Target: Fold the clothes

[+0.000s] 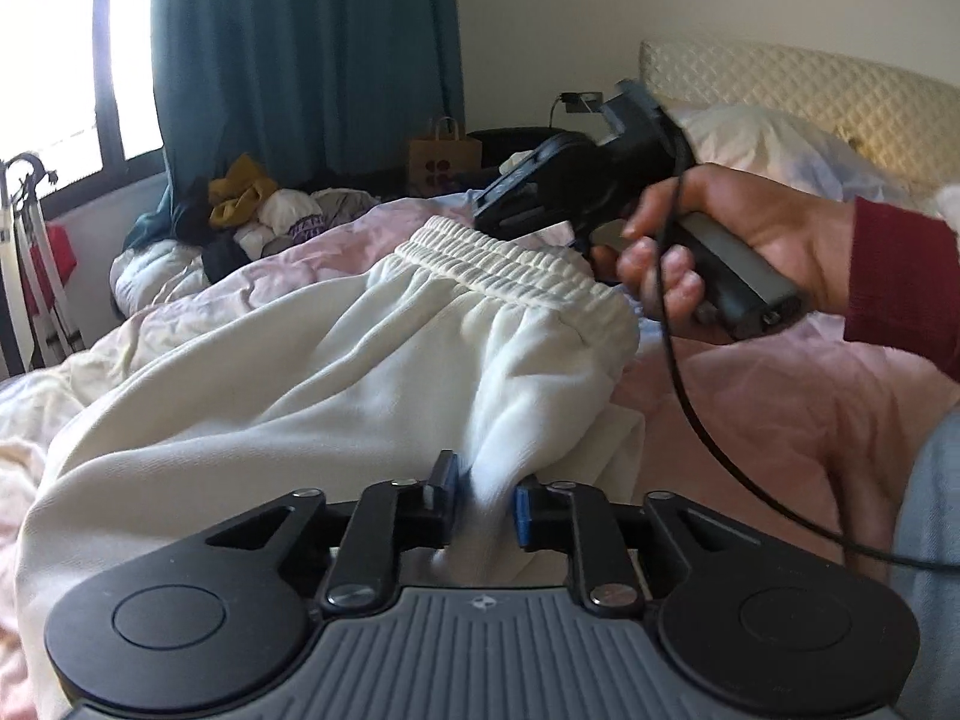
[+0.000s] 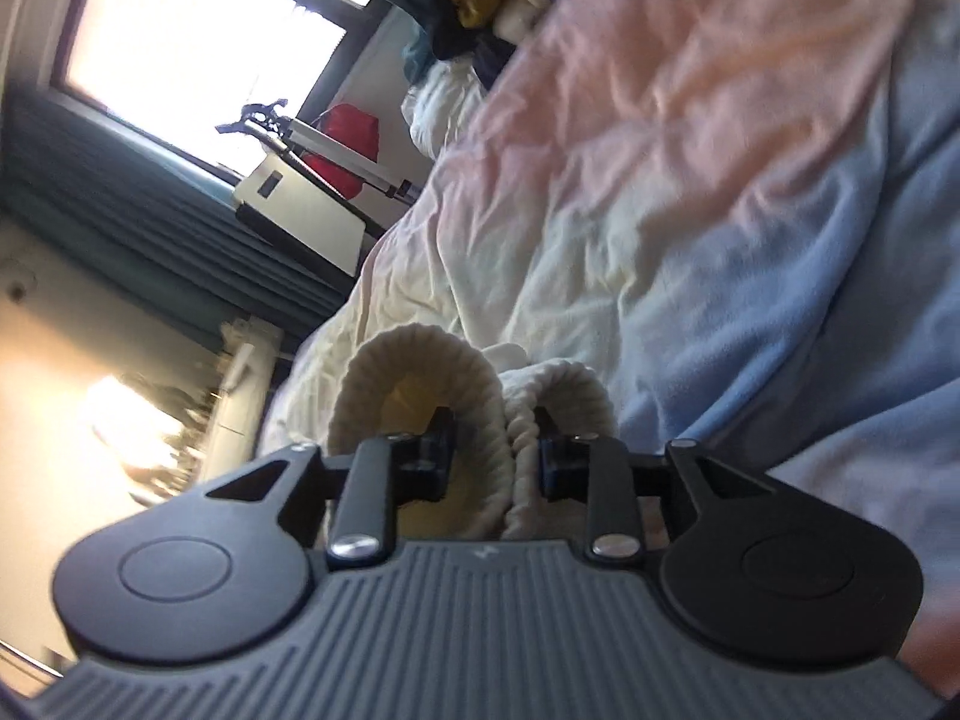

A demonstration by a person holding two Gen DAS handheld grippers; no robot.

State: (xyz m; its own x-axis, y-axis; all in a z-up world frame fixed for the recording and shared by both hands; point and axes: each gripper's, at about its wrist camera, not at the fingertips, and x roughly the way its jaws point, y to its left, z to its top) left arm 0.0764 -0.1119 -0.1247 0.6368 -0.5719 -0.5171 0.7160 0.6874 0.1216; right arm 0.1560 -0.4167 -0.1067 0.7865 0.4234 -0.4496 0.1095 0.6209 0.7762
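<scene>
The left claw [image 1: 485,495] was nearly closed on a fold of the white trousers [image 1: 288,384], the cloth bunched between its blue pads and running up from them toward the waistband [image 1: 510,270]. The trousers lay spread over the bed [image 1: 750,408], on a rumpled cover that was pink, cream and pale blue in patches.

From the left wrist view, the right hand [image 1: 726,252] held the handle of the other tool above the far end of the waistband, its dark red sleeve [image 1: 906,276] at the frame's edge and a black cable [image 1: 678,372] hanging from it. The right claw's tips were hidden there behind the waistband.

The right wrist view, rolled well over to one side, showed the right claw [image 2: 497,459] narrowly parted and pinching the ribbed elastic waistband [image 2: 420,372], which looped up over the left finger and stood doubled between the two. Beyond it the cover [image 2: 690,180] stretched away, blurred.

At the far side of the bed was a heap of clothes [image 1: 252,210], mustard, white and dark pieces mixed. Behind it hung a teal curtain [image 1: 300,60] beside a bright window [image 1: 54,60]. A brown paper bag [image 1: 444,159] stood near the wall, and a pillow [image 1: 774,144] rested against a quilted headboard [image 1: 798,84].
</scene>
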